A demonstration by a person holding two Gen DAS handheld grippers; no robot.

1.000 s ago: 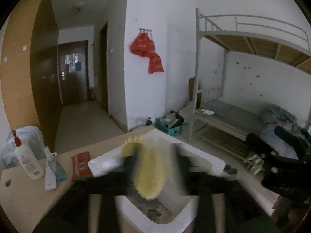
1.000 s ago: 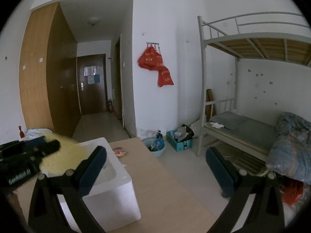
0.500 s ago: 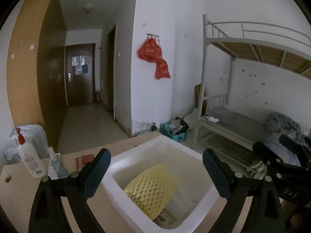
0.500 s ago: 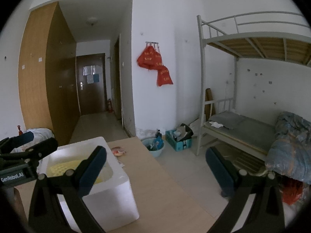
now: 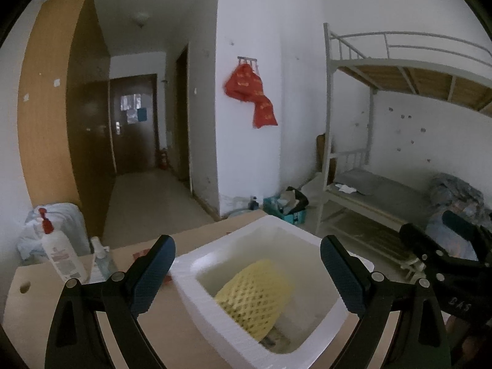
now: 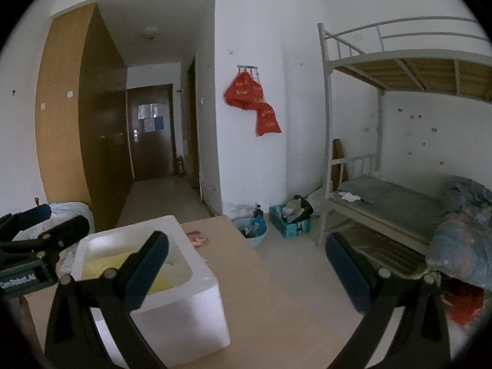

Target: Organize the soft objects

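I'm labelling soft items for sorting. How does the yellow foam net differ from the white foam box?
The net is yellow with an open mesh; the box is plain white with thick solid walls. The net is much smaller and lies tilted inside the box, which stands upright on the table and holds it. Both look like foam packing material.

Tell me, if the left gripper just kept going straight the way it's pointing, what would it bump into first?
Most likely the white foam box right ahead. The open left gripper points slightly downward at it, with the yellow foam net lying inside, leaning against the near wall. Depth is hard to judge, so rim or net could come first.
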